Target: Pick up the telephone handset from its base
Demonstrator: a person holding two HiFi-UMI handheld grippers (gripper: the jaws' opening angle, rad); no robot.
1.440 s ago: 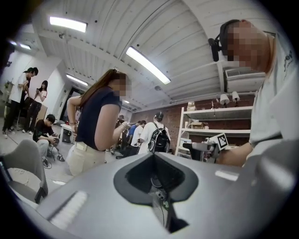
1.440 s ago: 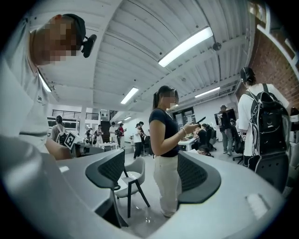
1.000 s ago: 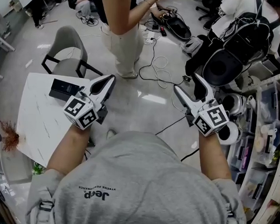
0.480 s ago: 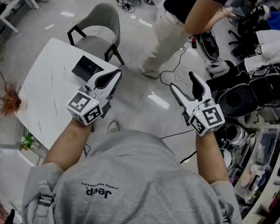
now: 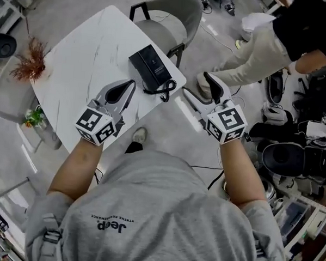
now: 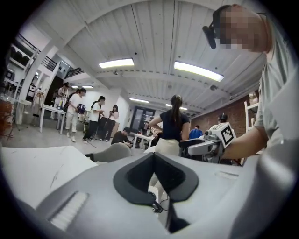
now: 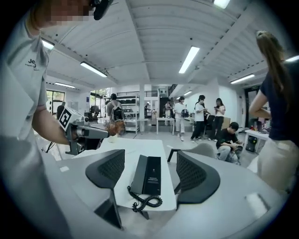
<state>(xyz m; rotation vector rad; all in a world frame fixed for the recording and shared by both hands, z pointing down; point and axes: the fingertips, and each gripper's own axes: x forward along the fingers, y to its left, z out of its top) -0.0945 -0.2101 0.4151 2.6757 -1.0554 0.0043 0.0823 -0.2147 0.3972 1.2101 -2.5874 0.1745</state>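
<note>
- Telephone (image 5: 150,67) showing as one dark block in head view; seam between handset and base not resolving.
- Print on telephone face in right gripper view staying too small to read.
- Left gripper (image 5: 131,86) body filling lower half of its own view, blocking telephone and near part of table (image 5: 85,57).
- Chair (image 5: 169,13) getting cut by top edge, seat front sitting under table.
- Bystander (image 5: 265,48) getting cut off at upper right, head out of frame.

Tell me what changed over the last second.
The person turned toward the table, so the telephone now lies just ahead instead of far off to the left. The left claw came over the table; the right claw now aims at the telephone. Unchanged: left claw shut, right claw open, nothing held, telephone untouched.
</note>
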